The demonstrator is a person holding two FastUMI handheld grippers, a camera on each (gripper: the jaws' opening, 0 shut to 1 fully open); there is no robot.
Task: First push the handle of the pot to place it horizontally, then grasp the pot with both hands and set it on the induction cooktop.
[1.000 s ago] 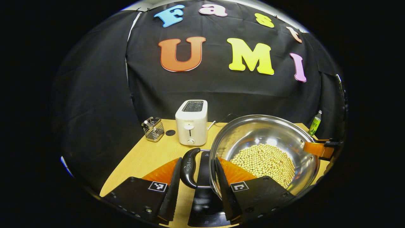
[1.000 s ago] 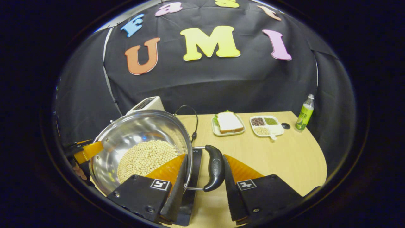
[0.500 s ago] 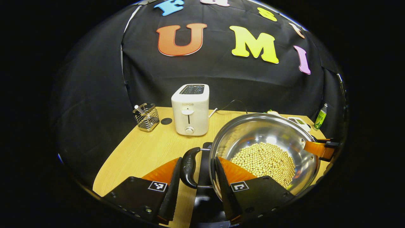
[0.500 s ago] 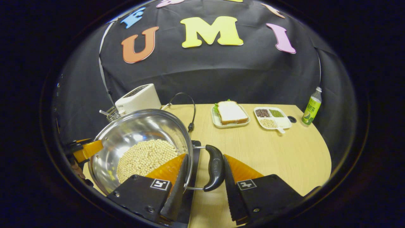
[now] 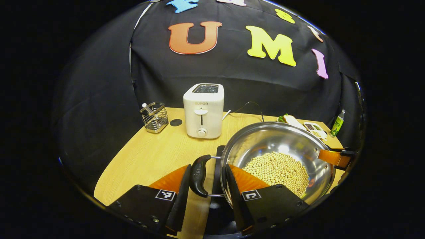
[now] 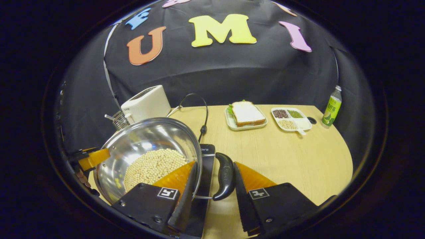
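Left gripper is clamped on the pot: one finger against the curved black handle, the other inside the rim. Right gripper is locked the same way on the opposite handle.

The pot's handle-to-handle axis runs level along the near edge of the table, above the glossy black induction cooktop. Whether it touches, I cannot tell. It is a round bowl of polished steel holding small pale beans.

At the back edge, a boxy white toaster carries a small brand mark, with a wire basket beside it. In the far right corner is a labelled green bottle.
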